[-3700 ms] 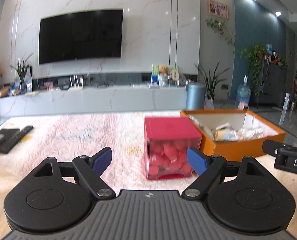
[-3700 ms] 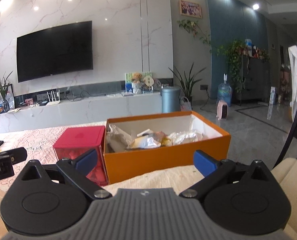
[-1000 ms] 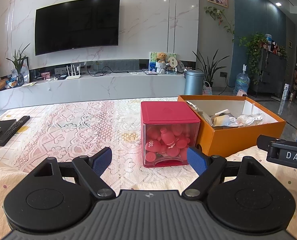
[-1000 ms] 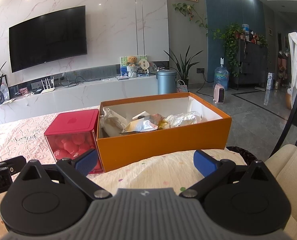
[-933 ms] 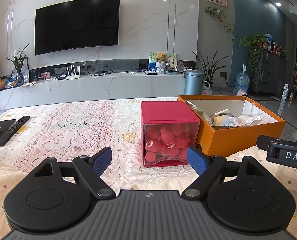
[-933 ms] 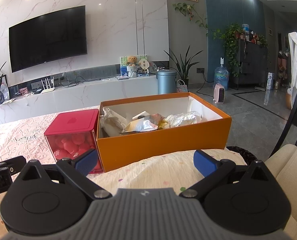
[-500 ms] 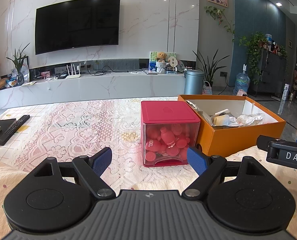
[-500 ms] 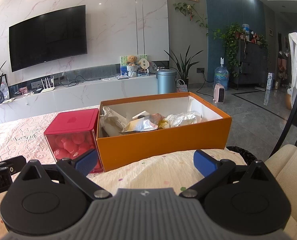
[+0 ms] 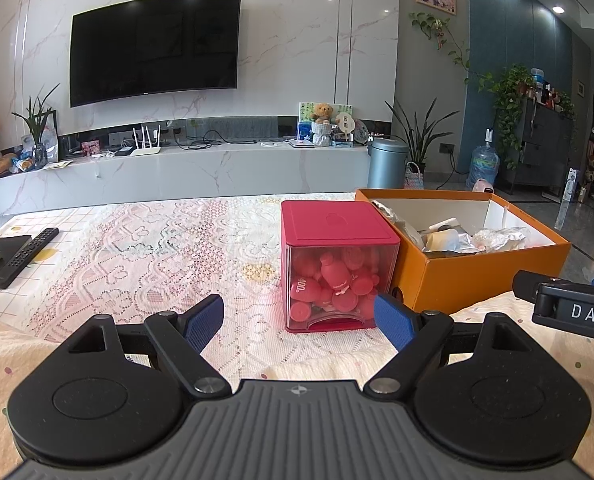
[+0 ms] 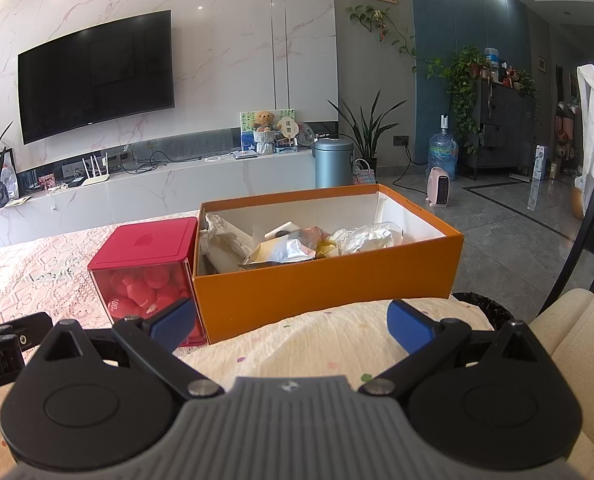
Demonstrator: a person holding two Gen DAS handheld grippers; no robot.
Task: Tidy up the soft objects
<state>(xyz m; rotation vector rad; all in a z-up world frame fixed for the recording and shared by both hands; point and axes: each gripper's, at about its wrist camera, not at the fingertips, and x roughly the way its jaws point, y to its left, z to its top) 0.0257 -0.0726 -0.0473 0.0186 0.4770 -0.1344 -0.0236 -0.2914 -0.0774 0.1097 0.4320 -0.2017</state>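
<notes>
The lace-patterned pink tablecloth (image 9: 145,248) lies bare and wide to the left, up to a black remote control (image 9: 25,258) near its left edge; the left gripper (image 9: 299,322) hangs with jaws apart and empty, the red-lidded clear cube of red soft pieces (image 9: 337,268) just ahead between them; the open orange cardboard box of crumpled packets (image 10: 329,276) touches the cube's right side, ahead of the right gripper (image 10: 291,326), whose jaws are also spread, holding nothing.

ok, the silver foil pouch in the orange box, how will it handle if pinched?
The foil pouch looks crinkled and thin, so probably floppy and light. Its shiny skin may slip between pads. It leans on other items in the orange box, so neighbours could shift.
</notes>
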